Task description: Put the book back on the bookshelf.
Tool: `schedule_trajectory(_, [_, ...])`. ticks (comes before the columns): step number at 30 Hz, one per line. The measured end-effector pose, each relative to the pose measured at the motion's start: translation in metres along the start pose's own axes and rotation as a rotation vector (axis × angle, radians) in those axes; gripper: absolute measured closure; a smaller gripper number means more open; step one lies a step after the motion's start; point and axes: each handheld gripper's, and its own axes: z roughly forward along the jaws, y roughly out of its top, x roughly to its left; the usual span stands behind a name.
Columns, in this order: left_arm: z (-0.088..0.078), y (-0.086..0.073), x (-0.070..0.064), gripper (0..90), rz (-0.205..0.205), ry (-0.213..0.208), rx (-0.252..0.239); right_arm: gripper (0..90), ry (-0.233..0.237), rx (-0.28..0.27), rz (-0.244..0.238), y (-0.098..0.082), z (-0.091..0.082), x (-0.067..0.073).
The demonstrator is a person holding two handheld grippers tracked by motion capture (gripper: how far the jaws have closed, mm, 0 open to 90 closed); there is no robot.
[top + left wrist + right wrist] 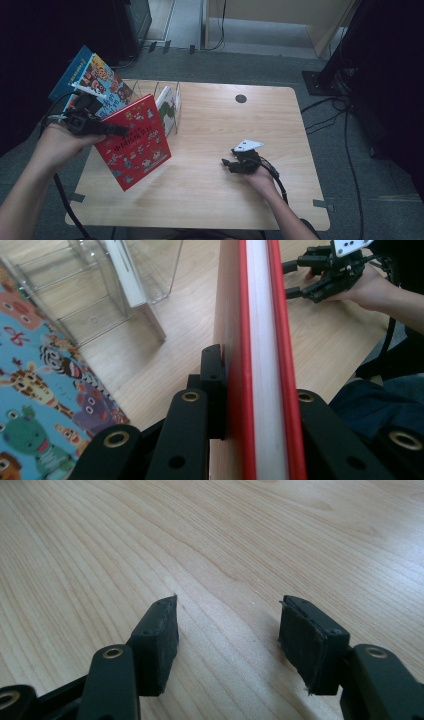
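Gripping: the left gripper (107, 130) is clamped on a red picture book (136, 141), its jaws pressed against both covers.
Book look: red hardcover, front crowded with small cartoon figures and large lettering; seen along the jaws in the left gripper view, the red picture book (260, 340) shows a white page block between two red boards.
Book place: held tilted above the wooden table (220, 185), its lower corner close to the tabletop.
Right gripper: the right gripper (231, 163) lies low over the table, jaws standing wide with only bare wood between them.
Beside the left jaws: an animal-print book (35, 405) with a blue cover.
Rack: a clear divided book rack (167, 92) beyond the held book, with a white book (168, 107) standing upright in one compartment.
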Motion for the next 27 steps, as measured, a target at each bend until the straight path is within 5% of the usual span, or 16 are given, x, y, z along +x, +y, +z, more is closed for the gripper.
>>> schedule_trajectory(17, [-0.026,-0.025,0.033,80.1,-0.114,0.065,-0.021,35.4,-0.024,-0.003,-0.016,-0.001,0.002,0.003])
schedule_trajectory(27, [-0.021,-0.016,0.053,80.1,-0.160,0.116,-0.008,35.4,-0.024,-0.003,-0.016,-0.001,0.002,0.003])
